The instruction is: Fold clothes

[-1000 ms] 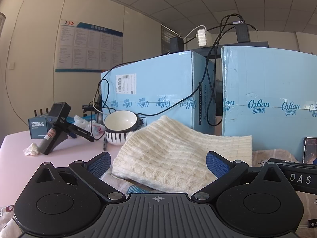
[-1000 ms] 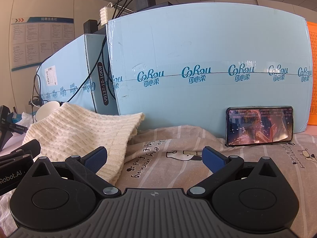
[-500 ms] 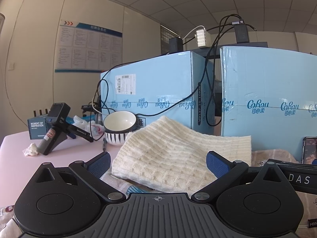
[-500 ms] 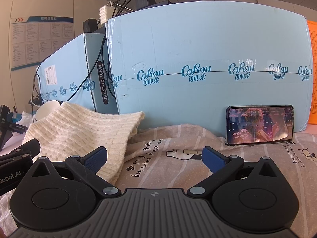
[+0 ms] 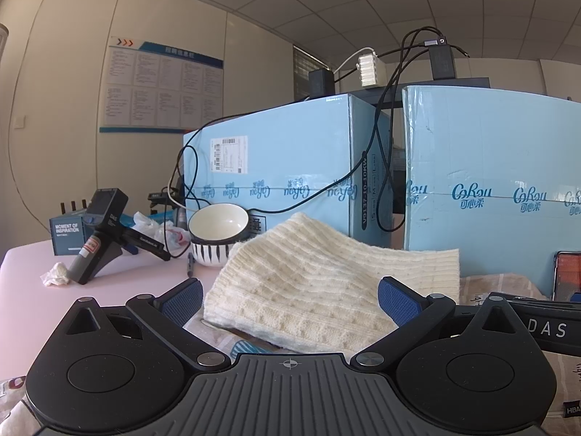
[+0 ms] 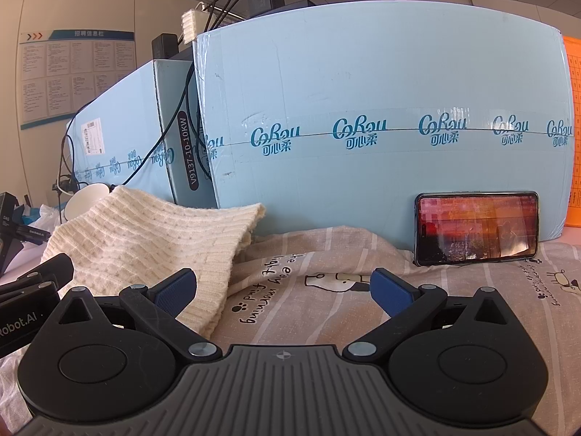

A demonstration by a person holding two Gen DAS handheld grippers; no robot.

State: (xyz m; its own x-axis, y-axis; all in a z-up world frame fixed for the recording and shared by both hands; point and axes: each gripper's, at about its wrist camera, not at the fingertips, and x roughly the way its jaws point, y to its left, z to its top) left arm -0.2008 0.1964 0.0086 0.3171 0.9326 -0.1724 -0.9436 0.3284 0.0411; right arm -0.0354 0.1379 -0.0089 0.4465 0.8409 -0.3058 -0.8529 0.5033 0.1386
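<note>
A cream knitted sweater [image 5: 326, 283] lies folded on the table, its far edge leaning against the blue boxes; the right wrist view has it at the left [image 6: 145, 239]. Beneath and to its right spreads a beige striped garment with cartoon prints [image 6: 326, 290]. My left gripper [image 5: 290, 299] is open just in front of the sweater, nothing between its blue pads. My right gripper [image 6: 283, 290] is open over the beige garment, its left pad [image 6: 178, 290] beside the sweater's edge. The left gripper's body [image 6: 32, 290] shows at the left of the right wrist view.
Two big light-blue cardboard boxes [image 6: 363, 127] wall off the back, with cables and adapters on top. A phone [image 6: 475, 227] leans against the right box. A striped bowl [image 5: 218, 232], a pen, a black handheld device [image 5: 98, 236], a small blue box and crumpled tissue sit on the pink table at left.
Both grippers stay open and nearly still. Only the picture on the phone's screen has changed.
</note>
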